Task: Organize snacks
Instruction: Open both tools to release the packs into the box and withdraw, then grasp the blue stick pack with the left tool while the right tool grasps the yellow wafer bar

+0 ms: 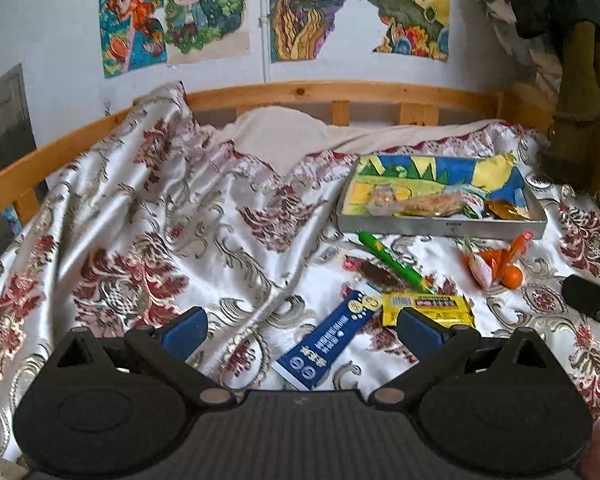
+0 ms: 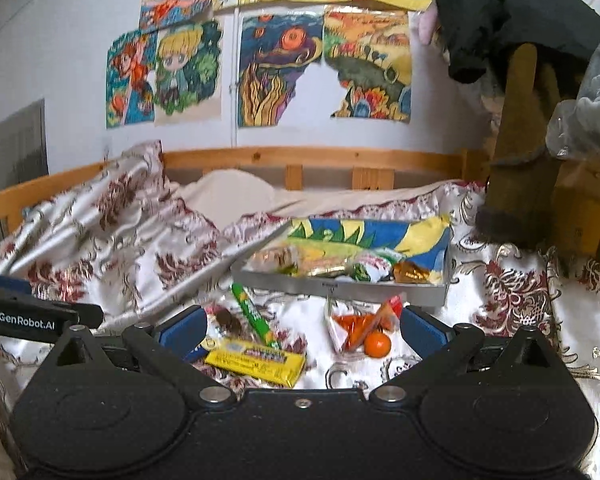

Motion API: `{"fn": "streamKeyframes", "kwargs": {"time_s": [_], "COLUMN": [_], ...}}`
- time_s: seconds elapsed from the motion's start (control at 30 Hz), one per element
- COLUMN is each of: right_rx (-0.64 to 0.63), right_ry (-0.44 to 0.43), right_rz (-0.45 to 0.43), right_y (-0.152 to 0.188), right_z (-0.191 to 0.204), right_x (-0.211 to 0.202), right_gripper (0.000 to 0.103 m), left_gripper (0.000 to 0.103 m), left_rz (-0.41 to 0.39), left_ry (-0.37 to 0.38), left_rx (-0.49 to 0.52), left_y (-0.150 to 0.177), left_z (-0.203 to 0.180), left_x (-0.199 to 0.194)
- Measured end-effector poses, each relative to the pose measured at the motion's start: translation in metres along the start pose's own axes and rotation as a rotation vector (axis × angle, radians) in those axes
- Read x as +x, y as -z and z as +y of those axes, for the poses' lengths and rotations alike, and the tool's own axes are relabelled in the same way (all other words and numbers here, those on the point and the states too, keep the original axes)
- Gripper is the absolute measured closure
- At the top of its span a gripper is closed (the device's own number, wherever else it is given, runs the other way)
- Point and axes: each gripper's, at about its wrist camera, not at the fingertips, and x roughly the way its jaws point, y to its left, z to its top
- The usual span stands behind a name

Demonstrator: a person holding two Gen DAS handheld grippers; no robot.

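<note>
Snacks: 1 yellow bar [image 2: 256,361], 1 green stick [image 2: 255,316], 1 blue tube [image 1: 327,340] on bedspread [image 1: 140,240]; both grippers' fingers spread wide, empty.

- Metal tray [image 1: 440,226], lined with a coloured drawing, holding wrapped snacks: beyond the fingertips.
- Blue packet [image 1: 328,340], yellow bar [image 2: 256,362], green stick [image 2: 256,316], orange sweets [image 2: 364,328]: loose between the fingers.

Both views low, facing tray [image 1: 440,226]

a tray [image 1: 440,227] sits on the bed [image 1: 140,240] with wrapped snacks [image 1: 436,204] in it. in front of the tray lie a stick pack [image 1: 396,262], a bar [image 1: 428,310], a tube [image 1: 328,344] left of the bar, and a small round fruit [image 1: 512,276] to the right.
</note>
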Motion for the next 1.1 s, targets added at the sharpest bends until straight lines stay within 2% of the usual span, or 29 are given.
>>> {"fn": "streamKeyframes", "kwargs": {"time_s": [0.2, 0.53, 0.73, 1.1], "right_rx": [-0.015, -0.026, -0.027, -0.104], "right_ry": [0.034, 0.032, 0.013, -0.079], "right_rz": [0.063, 0.085, 0.09, 0.146], "right_y": [0.003, 0.004, 0.002, -0.014], "right_z": [0.002, 0.004, 0.003, -0.011], "right_x": [0.011, 0.014, 0.015, 0.034], "right_gripper": [0.001, 0.001, 0.001, 0.001], "left_gripper": [0.0, 0.0, 0.0, 0.0], "left_rz": [0.049, 0.095, 0.095, 0.264], "left_ry": [0.019, 0.023, -0.001, 0.117], "left_rx": [-0.021, -0.053, -0.018, 0.037], "left_y": [0.001, -0.001, -0.007, -0.028], "left_z": [0.004, 0.009, 0.009, 0.012], "left_x": [0.008, 0.013, 0.015, 0.064]}}
